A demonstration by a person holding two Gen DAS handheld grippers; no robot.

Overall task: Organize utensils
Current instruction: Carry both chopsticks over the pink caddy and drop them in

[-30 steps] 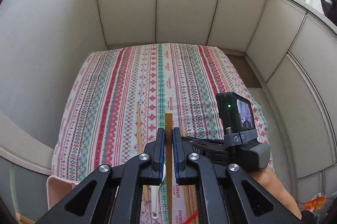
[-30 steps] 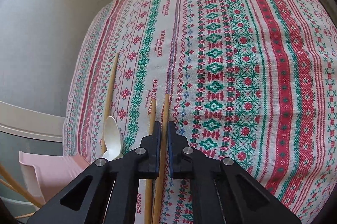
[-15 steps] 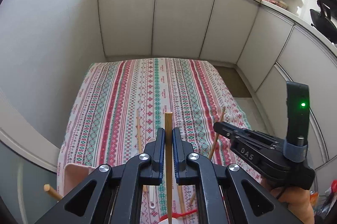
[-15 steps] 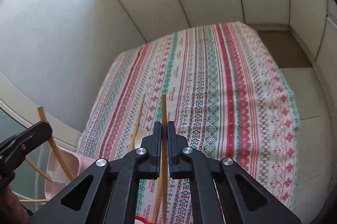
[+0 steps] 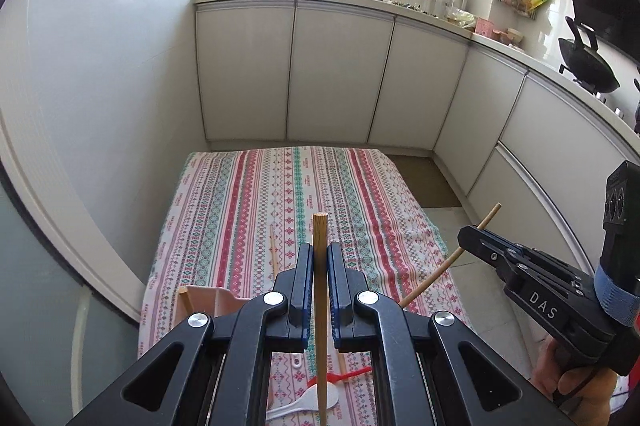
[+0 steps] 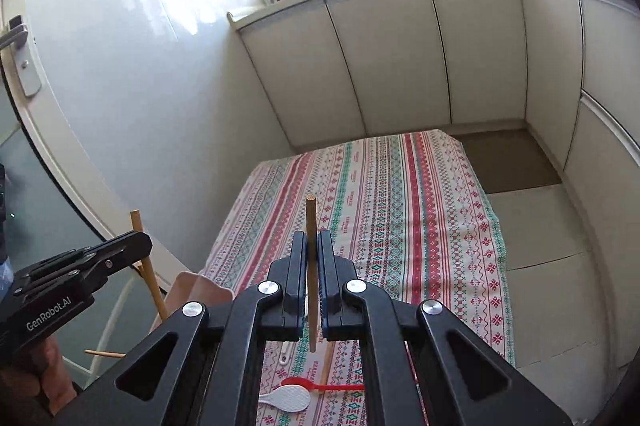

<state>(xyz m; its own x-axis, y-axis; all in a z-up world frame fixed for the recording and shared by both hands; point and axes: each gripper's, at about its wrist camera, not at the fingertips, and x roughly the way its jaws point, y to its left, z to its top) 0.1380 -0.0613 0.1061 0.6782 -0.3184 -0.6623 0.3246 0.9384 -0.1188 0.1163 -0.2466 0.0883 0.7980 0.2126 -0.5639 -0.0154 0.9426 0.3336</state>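
My left gripper (image 5: 320, 258) is shut on a wooden chopstick (image 5: 320, 234), held high above the table; it also shows at the left of the right wrist view (image 6: 136, 246). My right gripper (image 6: 313, 250) is shut on another wooden chopstick (image 6: 311, 222), and shows at the right of the left wrist view (image 5: 466, 238). Below on the striped tablecloth (image 5: 288, 194) lie a white spoon (image 6: 286, 398), a red spoon (image 6: 320, 384), a white handle (image 6: 286, 350) and one more chopstick (image 5: 273, 250). A pink holder (image 5: 208, 302) stands at the table's near left edge.
White kitchen cabinets (image 5: 340, 78) close off the far side and right. A wall (image 5: 100, 106) runs along the left. Bare floor (image 6: 540, 246) lies to the right of the table.
Both grippers rose well above the table, each carrying its chopstick. The views tilted up, so the counter, sink and window came into sight.
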